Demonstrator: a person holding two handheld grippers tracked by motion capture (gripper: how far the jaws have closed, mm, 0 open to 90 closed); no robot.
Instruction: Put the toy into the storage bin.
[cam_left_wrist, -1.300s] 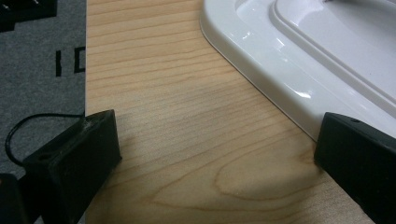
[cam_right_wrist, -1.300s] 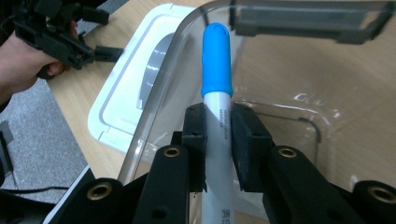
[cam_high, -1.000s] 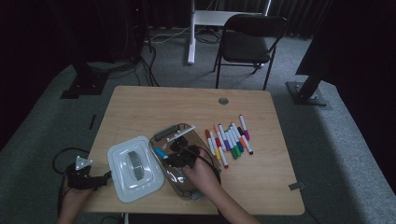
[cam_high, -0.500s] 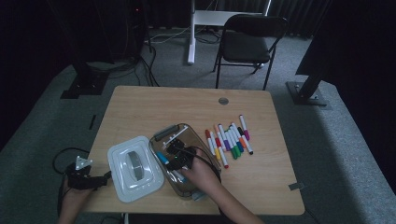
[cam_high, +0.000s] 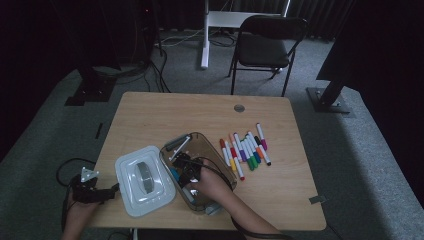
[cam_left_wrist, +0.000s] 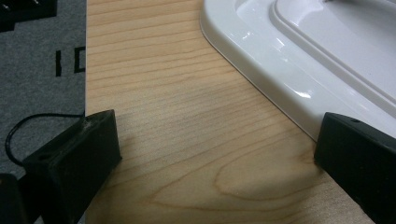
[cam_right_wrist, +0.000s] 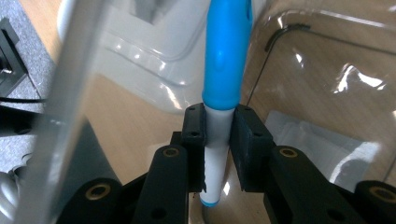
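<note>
A clear plastic box (cam_high: 222, 169) stands at the table's front middle, its see-through wall (cam_right_wrist: 60, 102) close in the right gripper view. My right gripper (cam_high: 186, 172) reaches down inside it, shut on a marker with a white barrel (cam_right_wrist: 215, 135) and a light blue cap (cam_right_wrist: 226, 51). The cap (cam_high: 173, 173) shows near the box's left wall. The box's white lid (cam_high: 145, 181) lies flat to the left. My left gripper (cam_high: 107, 192) rests at the table's front left edge, jaws open, one on the wood and one beside the lid's rim (cam_left_wrist: 261, 74).
Several coloured markers (cam_high: 244, 150) lie in a row right of the box. A metal clasp (cam_high: 176, 146) sits on the box's far end. A round grommet (cam_high: 239, 107) marks the table's far side. A folding chair (cam_high: 262, 47) stands beyond the table.
My right gripper has sunk lower into the box with the blue-capped marker. The left gripper has stayed where it was.
</note>
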